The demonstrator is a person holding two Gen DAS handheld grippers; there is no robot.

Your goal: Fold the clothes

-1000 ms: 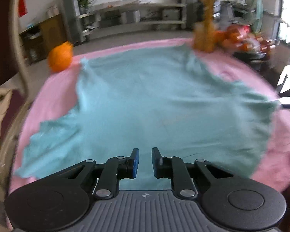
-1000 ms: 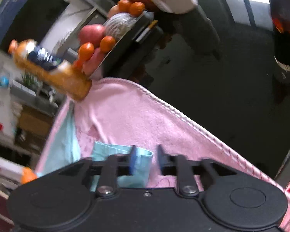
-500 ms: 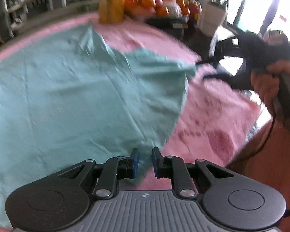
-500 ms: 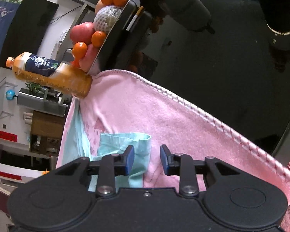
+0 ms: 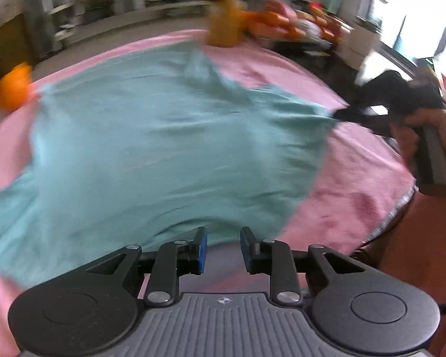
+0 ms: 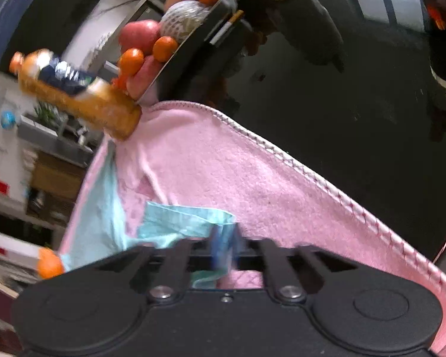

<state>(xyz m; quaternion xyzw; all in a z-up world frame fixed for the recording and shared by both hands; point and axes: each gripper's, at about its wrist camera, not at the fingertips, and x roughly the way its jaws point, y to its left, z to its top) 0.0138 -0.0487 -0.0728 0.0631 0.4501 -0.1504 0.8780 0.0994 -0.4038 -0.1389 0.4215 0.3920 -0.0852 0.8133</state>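
Note:
A teal garment [image 5: 163,148] lies spread flat on a pink blanket [image 5: 356,202]. My left gripper [image 5: 221,247] hovers at the garment's near hem. Its jaws are opening, and the hem lies just beyond the fingertips with nothing pinched. At the right, a hand [image 5: 413,136] holds my right gripper [image 5: 346,114] at the garment's stretched corner. In the right wrist view, the right gripper [image 6: 224,244] is shut on a bunched corner of the teal garment [image 6: 175,220], over the pink blanket [image 6: 252,178].
An orange juice bottle [image 6: 80,98] and a black tray of fruit [image 6: 193,44] stand at the blanket's far edge. An orange ball [image 5: 13,92] sits at the far left corner. A dark glossy tabletop [image 6: 356,104] borders the blanket's stitched edge.
The right gripper's jaws have shut on the teal corner that lay between them. The left gripper has swung back over the garment's hem and its jaws have widened.

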